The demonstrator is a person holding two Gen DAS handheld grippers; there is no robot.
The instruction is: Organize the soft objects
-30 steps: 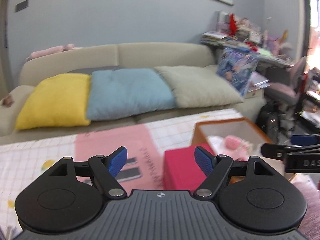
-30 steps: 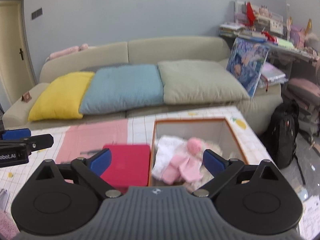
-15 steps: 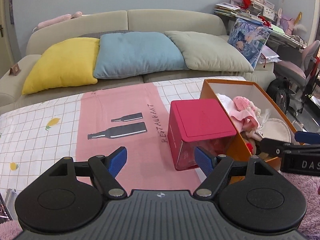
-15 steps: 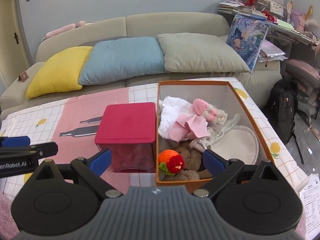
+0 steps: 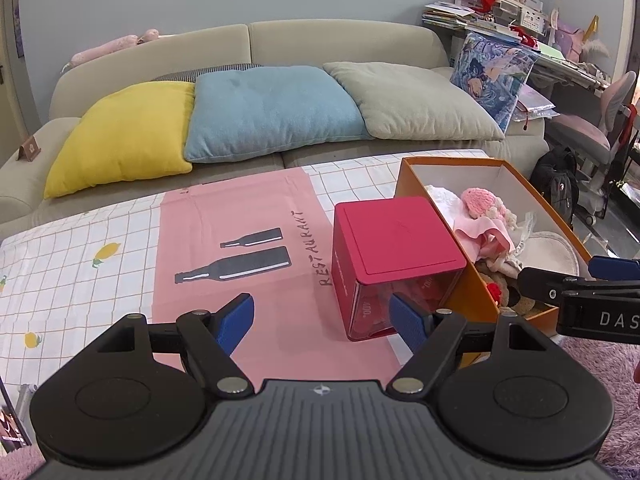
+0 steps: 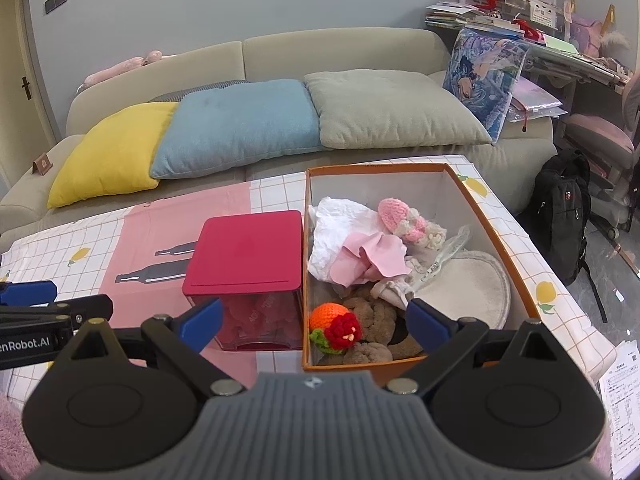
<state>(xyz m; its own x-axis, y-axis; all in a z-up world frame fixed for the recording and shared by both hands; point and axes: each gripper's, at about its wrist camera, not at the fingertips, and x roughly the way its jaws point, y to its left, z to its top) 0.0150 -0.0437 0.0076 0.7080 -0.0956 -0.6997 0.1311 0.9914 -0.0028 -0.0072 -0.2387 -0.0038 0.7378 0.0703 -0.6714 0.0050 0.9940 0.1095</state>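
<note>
Both grippers level above the table, left gripper (image 5: pixel 322 318) and right gripper (image 6: pixel 316 320) fingers wide, empty.

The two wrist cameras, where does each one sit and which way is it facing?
Left wrist: sits on the left gripper, facing the table and sofa; own open fingers show, plus the right gripper at right.
Right wrist: sits on the right gripper, above the orange box of soft things; own open fingers show, left gripper at left.
Shared: red box, orange box, sofa.
</note>
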